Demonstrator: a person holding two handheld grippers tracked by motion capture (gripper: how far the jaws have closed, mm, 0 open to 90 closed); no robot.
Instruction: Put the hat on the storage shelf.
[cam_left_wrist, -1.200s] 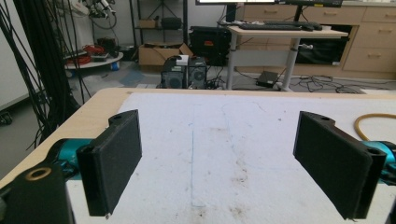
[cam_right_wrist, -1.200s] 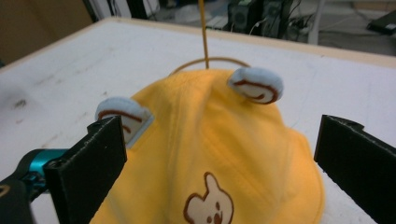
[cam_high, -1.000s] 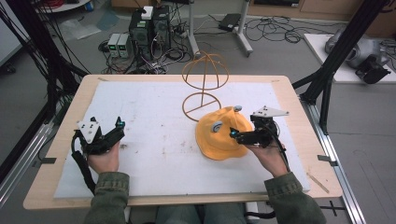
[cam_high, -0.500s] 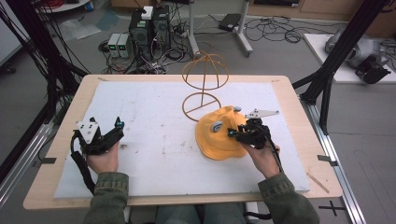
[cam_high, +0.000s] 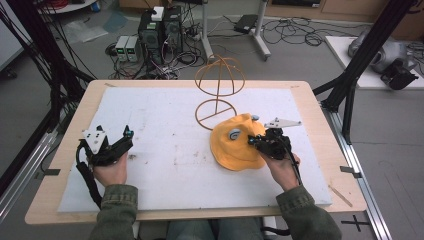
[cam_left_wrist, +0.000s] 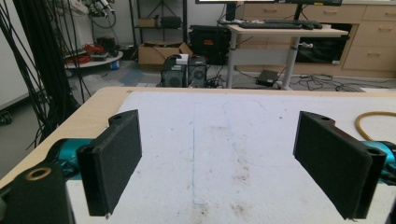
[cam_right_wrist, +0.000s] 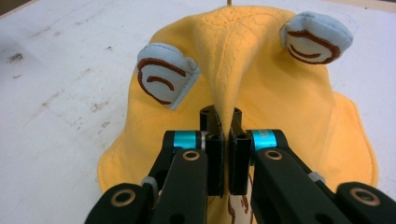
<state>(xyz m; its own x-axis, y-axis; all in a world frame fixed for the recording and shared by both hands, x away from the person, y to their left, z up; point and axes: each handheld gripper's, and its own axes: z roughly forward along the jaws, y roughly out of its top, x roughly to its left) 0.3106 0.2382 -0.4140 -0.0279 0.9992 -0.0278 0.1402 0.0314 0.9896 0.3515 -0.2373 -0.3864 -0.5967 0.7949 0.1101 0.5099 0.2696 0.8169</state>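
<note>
White foam mat covers most of the wooden desk, w/ computers and cables on the floor beyond its far edge. Yellow hat w/ two pale blue ears lies on the mat just in front of the orange wire stand, touching its ring base; right gripper is closed tight on a pinched ridge of hat fabric at the hat's near-right side. Left gripper sits well left of the hat, jaws wide apart, nothing between them but bare mat.
</note>
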